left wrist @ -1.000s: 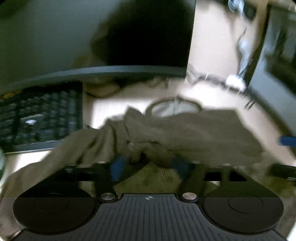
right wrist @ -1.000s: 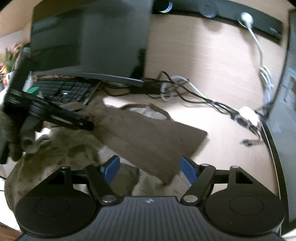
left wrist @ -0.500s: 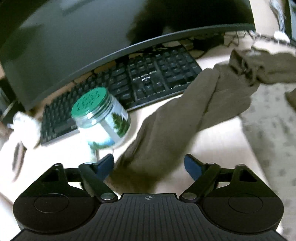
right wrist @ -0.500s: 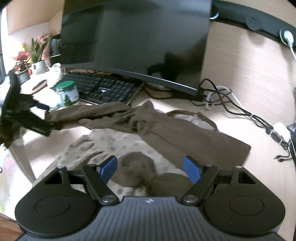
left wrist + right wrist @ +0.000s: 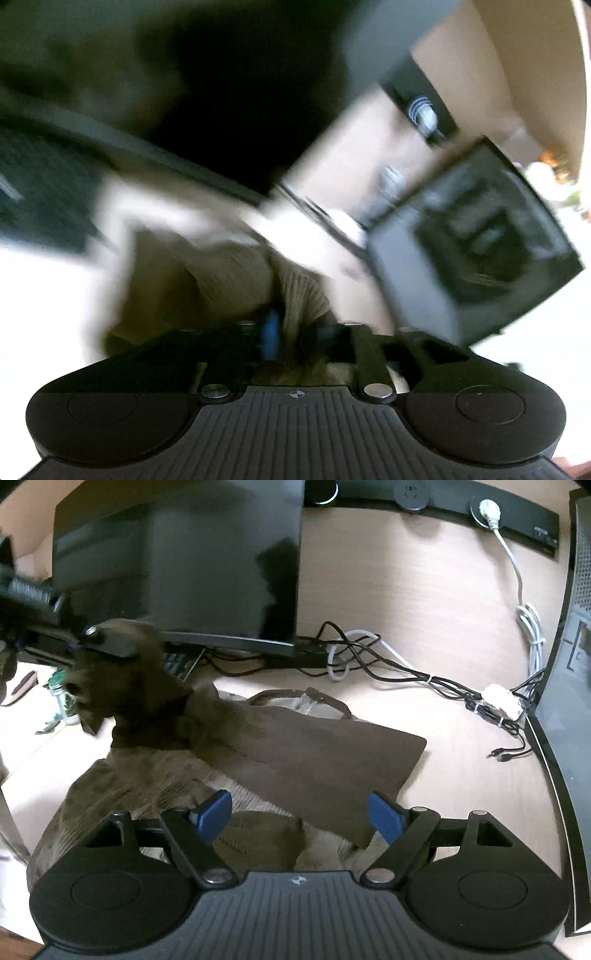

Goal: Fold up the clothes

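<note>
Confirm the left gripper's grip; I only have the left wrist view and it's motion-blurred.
Observer: The right wrist view shows the left gripper shut on a bunched end of the dark brown ribbed knit garment, raised above the light wooden desk.
Operator: Right gripper?
Observer: The right gripper is open over the garment's near edge, gripping nothing.
Operator: Rest of the garment?
Observer: Its body lies on the desk, in front of the black curved monitor.

A brown ribbed garment [image 5: 295, 749] lies on the pale wood-grain surface [image 5: 424, 602]. The monitor [image 5: 177, 561] is black; white and black cables [image 5: 406, 664] tangle beside it. Blue pads [image 5: 212, 814] tip the black right gripper [image 5: 299, 816].
</note>
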Available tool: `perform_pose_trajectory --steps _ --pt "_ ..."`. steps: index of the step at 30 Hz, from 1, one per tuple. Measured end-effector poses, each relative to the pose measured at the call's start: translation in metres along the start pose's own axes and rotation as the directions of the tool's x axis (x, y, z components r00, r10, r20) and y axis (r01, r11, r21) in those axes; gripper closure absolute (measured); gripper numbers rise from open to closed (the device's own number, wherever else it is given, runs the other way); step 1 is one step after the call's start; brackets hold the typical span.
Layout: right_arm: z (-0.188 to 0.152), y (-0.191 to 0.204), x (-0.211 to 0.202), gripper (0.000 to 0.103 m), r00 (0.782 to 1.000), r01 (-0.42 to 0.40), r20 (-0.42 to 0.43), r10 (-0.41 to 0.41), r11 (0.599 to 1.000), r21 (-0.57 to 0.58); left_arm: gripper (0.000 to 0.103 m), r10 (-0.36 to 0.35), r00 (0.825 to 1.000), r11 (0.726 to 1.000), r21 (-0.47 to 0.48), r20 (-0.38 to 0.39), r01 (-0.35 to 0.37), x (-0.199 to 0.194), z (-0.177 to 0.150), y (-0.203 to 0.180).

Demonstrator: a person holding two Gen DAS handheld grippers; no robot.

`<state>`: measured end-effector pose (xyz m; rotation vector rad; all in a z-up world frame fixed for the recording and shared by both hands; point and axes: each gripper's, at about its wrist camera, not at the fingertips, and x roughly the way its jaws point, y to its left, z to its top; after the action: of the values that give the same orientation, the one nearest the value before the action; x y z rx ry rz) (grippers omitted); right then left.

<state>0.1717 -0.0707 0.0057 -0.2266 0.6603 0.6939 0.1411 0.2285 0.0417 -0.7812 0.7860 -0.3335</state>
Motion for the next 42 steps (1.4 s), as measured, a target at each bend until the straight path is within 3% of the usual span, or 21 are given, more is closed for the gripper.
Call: perform_pose_trajectory --steps 2,5,9,12,13,15,16,18,20,21,24,25,27,28,29,32,36,39,40,41,42 --pt "0.002 -0.005 0.004 0.018 1.0 -0.003 -0.009 0.004 1.0 0.006 0.021 -0.049 0.996 0.998 -0.036 -0.08 0.046 0.018 -0.009 -0.006" --pt "0.002 -0.007 0.009 0.017 1.0 -0.019 -0.024 0.019 1.0 -0.011 0.011 0.007 0.994 1.0 -0.014 -0.111 -0.008 0.021 -0.023 -0.003" --pt "0.004 -0.011 0.016 0.018 0.995 -0.087 -0.04 0.091 0.993 0.077 0.01 0.12 0.992 0.992 -0.038 -0.04 -0.121 -0.003 -0.034 0.016" --pt "0.006 -0.014 0.031 0.018 0.976 -0.177 -0.079 0.202 0.952 0.249 0.009 0.238 0.97 0.971 -0.047 0.051 -0.236 -0.022 -0.034 0.024" --pt "0.004 -0.015 0.039 0.023 0.967 -0.189 -0.106 0.234 0.928 0.322 0.009 0.27 0.96 0.962 -0.045 0.076 -0.268 -0.028 -0.033 0.026" --pt "-0.003 -0.011 0.057 0.053 0.944 -0.192 -0.171 0.28 0.895 0.403 0.009 0.333 0.934 0.943 -0.042 0.127 -0.331 -0.038 -0.031 0.03" --pt "-0.002 -0.004 0.062 0.068 0.942 -0.189 -0.193 0.275 0.909 0.37 0.009 0.346 0.927 0.938 -0.04 0.144 -0.344 -0.041 -0.03 0.031" --pt "0.014 0.014 0.056 0.093 0.962 -0.18 -0.165 0.216 0.961 0.209 0.009 0.35 0.922 0.936 -0.034 0.166 -0.35 -0.044 -0.027 0.029" --pt "0.043 0.028 0.029 0.092 0.992 -0.128 -0.022 0.128 0.992 -0.019 0.008 0.354 0.916 0.934 -0.028 0.187 -0.355 -0.048 -0.024 0.028" --pt "0.058 0.032 0.012 0.092 0.994 -0.066 0.074 0.076 0.99 -0.123 0.008 0.356 0.913 0.933 -0.025 0.198 -0.358 -0.049 -0.023 0.027" --pt "0.084 0.033 -0.016 0.09 0.977 0.066 0.215 0.002 0.949 -0.309 0.007 0.342 0.92 0.938 -0.014 0.193 -0.345 -0.041 -0.022 0.027" --pt "0.088 0.03 -0.02 0.084 0.975 0.083 0.222 -0.006 0.937 -0.339 0.007 0.337 0.924 0.94 -0.009 0.183 -0.341 -0.037 -0.023 0.027" --pt "0.079 0.018 -0.013 0.059 0.99 0.055 0.143 -0.008 0.941 -0.334 0.007 0.334 0.931 0.94 0.016 0.149 -0.34 -0.025 -0.026 0.026" --pt "0.07 0.012 -0.005 0.039 0.996 0.051 0.08 -0.027 0.945 -0.324 0.007 0.335 0.933 0.939 0.035 0.129 -0.342 -0.019 -0.028 0.026" --pt "0.059 0.005 0.002 0.035 0.999 0.05 0.025 -0.045 0.95 -0.308 0.007 0.339 0.934 0.936 0.055 0.109 -0.346 -0.012 -0.031 0.025" --pt "0.033 -0.022 0.008 0.035 0.996 0.03 -0.078 -0.044 0.984 -0.174 0.006 0.359 0.931 0.924 0.114 0.066 -0.364 0.004 -0.037 0.023" --pt "0.025 -0.064 0.002 0.034 0.994 -0.085 -0.056 0.093 0.987 0.135 0.006 0.384 0.922 0.912 0.132 0.056 -0.388 0.02 -0.037 0.025" --pt "0.029 -0.064 0.008 0.035 0.994 -0.096 -0.039 0.103 0.984 0.153 0.006 0.387 0.92 0.913 0.112 0.057 -0.391 0.026 -0.034 0.027" --pt "0.031 -0.062 0.011 0.043 0.994 -0.094 -0.035 0.1 0.985 0.144 0.006 0.388 0.92 0.914 0.106 0.063 -0.392 0.028 -0.031 0.027" --pt "0.033 -0.059 0.013 0.067 0.995 -0.092 -0.03 0.097 0.986 0.136 0.006 0.388 0.919 0.914 0.101 0.072 -0.394 0.028 -0.027 0.026" --pt "0.035 -0.057 0.016 0.077 0.995 -0.09 -0.026 0.094 0.988 0.127 0.006 0.389 0.918 0.914 0.095 0.081 -0.395 0.029 -0.024 0.025"
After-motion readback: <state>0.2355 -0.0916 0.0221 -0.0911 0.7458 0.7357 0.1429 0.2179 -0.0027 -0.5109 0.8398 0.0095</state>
